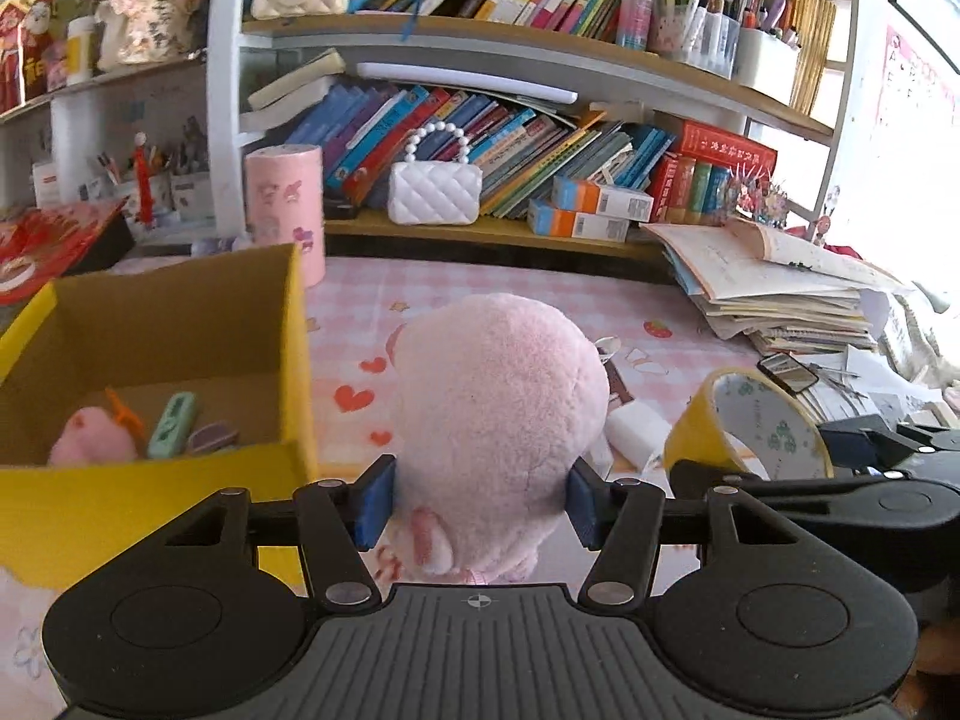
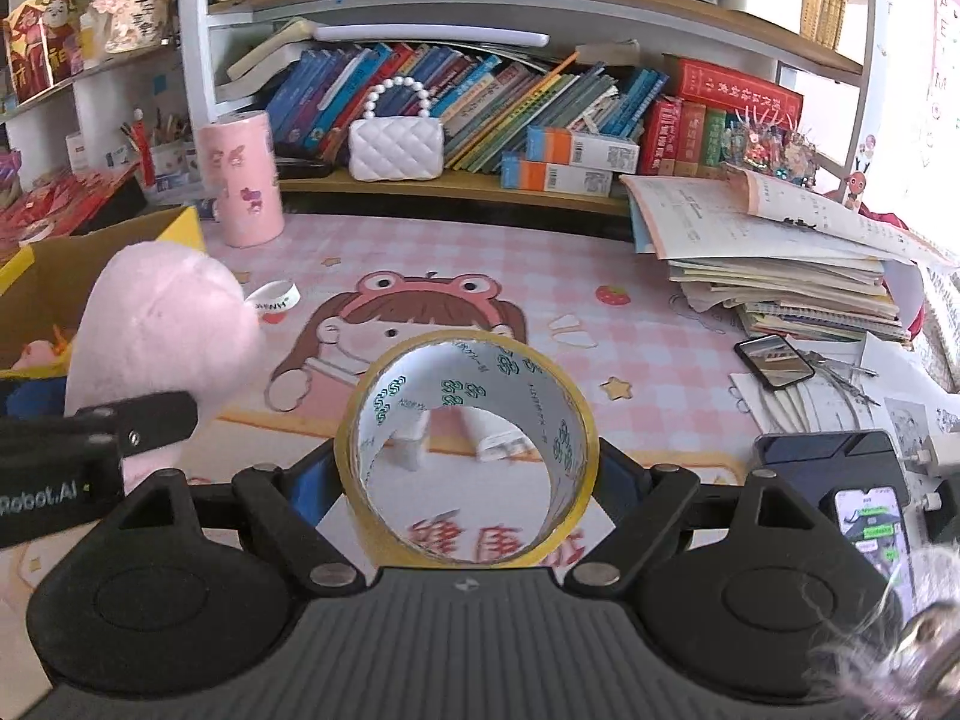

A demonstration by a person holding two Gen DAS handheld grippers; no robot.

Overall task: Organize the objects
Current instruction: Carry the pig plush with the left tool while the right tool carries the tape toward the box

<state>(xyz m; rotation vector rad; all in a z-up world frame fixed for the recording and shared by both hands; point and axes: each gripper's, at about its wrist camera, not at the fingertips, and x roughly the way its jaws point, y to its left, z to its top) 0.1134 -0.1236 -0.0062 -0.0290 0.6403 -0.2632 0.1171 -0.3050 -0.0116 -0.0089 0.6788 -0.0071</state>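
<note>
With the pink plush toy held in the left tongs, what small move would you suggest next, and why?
Probably carry the left tongs leftward over the yellow cardboard box, then release. The pink plush toy is gripped between both pads, beside the box's right wall. The box is open-topped and already holds small items. The right tongs hold the tape roll and can wait.

Both the left gripper (image 1: 477,501) and right gripper (image 2: 474,474) have black linkage arms, silver rivets, blue finger pads (image 1: 375,501) and ribbed grey bases.

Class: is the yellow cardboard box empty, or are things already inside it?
Not empty: the yellow cardboard box holds a small pink plush, a green case and a purple item.
</note>
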